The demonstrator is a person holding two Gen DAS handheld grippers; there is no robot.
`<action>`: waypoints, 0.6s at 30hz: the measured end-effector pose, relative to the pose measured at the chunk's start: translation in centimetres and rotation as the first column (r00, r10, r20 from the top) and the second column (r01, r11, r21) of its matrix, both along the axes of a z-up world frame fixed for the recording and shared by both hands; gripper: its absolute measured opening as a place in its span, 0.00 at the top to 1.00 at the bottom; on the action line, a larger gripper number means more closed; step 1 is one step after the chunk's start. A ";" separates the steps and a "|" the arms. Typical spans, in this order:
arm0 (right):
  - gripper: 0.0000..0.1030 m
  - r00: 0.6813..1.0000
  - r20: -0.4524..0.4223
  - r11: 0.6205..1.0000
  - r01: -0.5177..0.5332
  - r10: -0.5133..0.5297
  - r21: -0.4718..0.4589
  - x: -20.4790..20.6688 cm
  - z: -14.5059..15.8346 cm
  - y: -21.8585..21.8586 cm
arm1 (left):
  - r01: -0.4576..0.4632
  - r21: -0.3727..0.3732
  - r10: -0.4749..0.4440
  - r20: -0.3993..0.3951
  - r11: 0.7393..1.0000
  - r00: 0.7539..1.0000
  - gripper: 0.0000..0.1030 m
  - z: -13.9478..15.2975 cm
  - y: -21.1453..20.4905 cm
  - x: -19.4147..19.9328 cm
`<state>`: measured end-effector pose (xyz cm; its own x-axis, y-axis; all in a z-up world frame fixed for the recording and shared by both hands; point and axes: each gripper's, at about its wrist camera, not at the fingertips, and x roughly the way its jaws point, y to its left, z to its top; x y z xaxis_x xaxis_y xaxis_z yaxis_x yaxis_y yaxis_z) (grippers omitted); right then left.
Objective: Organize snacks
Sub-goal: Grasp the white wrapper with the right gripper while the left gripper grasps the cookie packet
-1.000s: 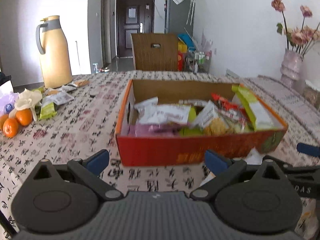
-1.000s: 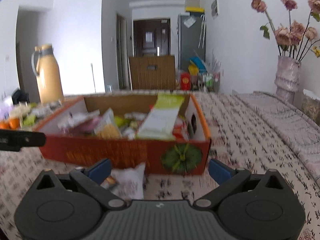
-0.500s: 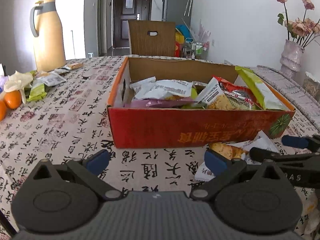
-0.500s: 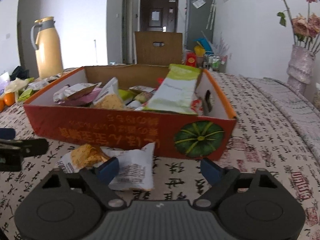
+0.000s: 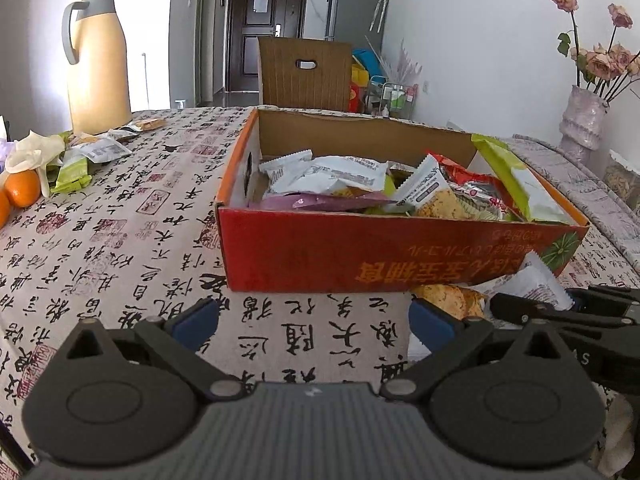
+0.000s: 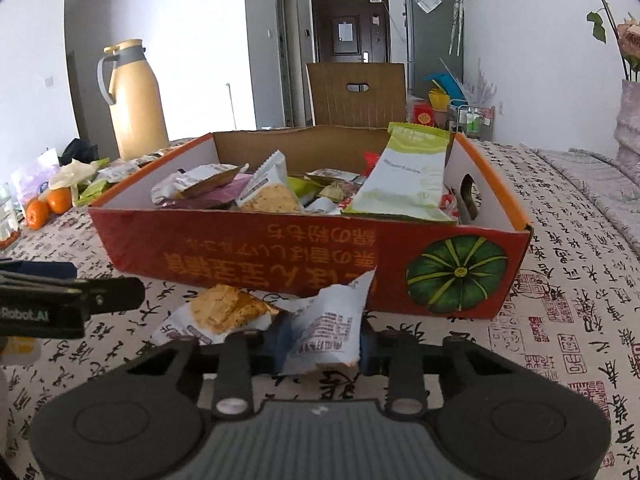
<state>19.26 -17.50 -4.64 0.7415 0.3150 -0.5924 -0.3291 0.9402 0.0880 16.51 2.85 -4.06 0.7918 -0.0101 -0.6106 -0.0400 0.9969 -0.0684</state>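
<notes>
Right gripper [image 6: 320, 342] closing on white snack packet [image 6: 320, 326] — beside red box [image 6: 304, 264], left gripper [image 5: 312, 316] apart

Cardboard box [image 6: 248, 248] (matt), glossy plastic snack packet [image 6: 320, 328].

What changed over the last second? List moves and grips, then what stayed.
The right claw came down toward the white snack packet lying on the tablecloth in front of the red box; its jaws went from wide open to closing on the packet's end. The left claw dipped slightly, open and empty. The box, its snacks, the thermos and the oranges stayed put.
</notes>
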 end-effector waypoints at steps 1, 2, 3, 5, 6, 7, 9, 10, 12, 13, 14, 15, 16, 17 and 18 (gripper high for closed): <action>0.78 1.000 0.008 1.000 0.000 0.000 0.004 -0.2 0.1 -0.1 | -0.002 0.000 0.002 -0.001 1.000 1.000 0.00 0.0 0.0 0.0; 0.82 1.000 0.016 1.000 0.000 -0.001 0.013 -0.4 0.3 -0.3 | -0.004 0.001 0.004 -0.002 1.000 1.000 0.00 -0.1 0.0 0.0; 0.84 1.000 0.024 1.000 0.000 -0.001 0.023 -0.5 0.5 -0.5 | -0.007 0.001 0.007 -0.005 1.000 1.000 0.00 -0.1 0.1 0.1; 0.87 0.999 0.038 0.999 0.008 -0.009 0.036 -0.9 0.9 -1.0 | -0.011 0.002 0.011 -0.013 1.000 1.000 0.00 -0.2 0.1 0.3; 0.87 0.999 0.047 0.999 0.012 -0.014 0.042 -1.3 1.1 -1.4 | -0.009 0.001 0.009 -0.020 1.000 1.000 0.00 -0.1 0.1 0.3; 0.87 0.998 0.056 0.999 0.016 -0.019 0.049 -1.6 1.3 -1.8 | -0.009 0.003 0.009 -0.026 1.000 1.000 0.00 -0.1 0.0 0.4; 0.87 0.997 0.070 0.998 0.023 -0.027 0.062 -2.2 1.7 -2.6 | -0.010 0.016 0.010 -0.029 1.000 1.000 0.00 0.3 -0.2 0.4; 0.87 0.996 0.078 0.997 0.026 -0.031 0.069 -2.6 1.9 -3.1 | -0.005 0.020 0.006 -0.029 1.000 1.000 0.00 0.5 -0.4 0.3; 0.87 0.995 0.090 0.996 0.031 -0.038 0.080 -3.2 2.2 -4.0 | 0.007 0.027 -0.006 -0.035 1.000 0.999 0.00 0.9 -1.0 0.2; 0.87 0.994 0.097 0.996 0.037 -0.045 0.085 -3.5 2.3 -4.4 | 0.016 0.031 -0.015 -0.039 0.999 0.999 0.00 1.1 -1.4 0.3; 0.87 0.993 0.102 0.995 0.043 -0.052 0.089 -3.7 2.4 -4.9 | 0.022 0.035 -0.021 -0.040 0.999 0.999 0.00 1.3 -1.8 0.3; 0.87 0.992 0.107 0.994 0.052 -0.062 0.095 -3.9 2.4 -5.5 | 0.030 0.041 -0.028 -0.040 0.999 0.999 0.00 1.5 -2.3 0.4; 0.87 0.991 0.112 0.993 0.061 -0.072 0.101 -4.1 2.5 -6.0 | 0.037 0.048 -0.035 -0.041 0.998 0.999 0.00 1.6 -2.9 0.5; 0.87 0.990 0.116 0.991 0.073 -0.085 0.109 -4.2 2.6 -6.6 | 0.046 0.053 -0.044 -0.044 0.998 0.998 0.00 1.7 -3.5 0.6; 0.87 0.988 0.118 0.990 0.083 -0.096 0.117 -4.2 2.6 -7.2 | 0.054 0.057 -0.051 -0.049 0.997 0.997 0.00 1.7 -4.1 0.8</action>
<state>15.01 -24.71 -2.01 0.8348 0.3028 -0.4598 -0.2588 0.9530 0.1576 17.30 -1.30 -2.32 0.7612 -0.0138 -0.6484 0.0105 0.9999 -0.0090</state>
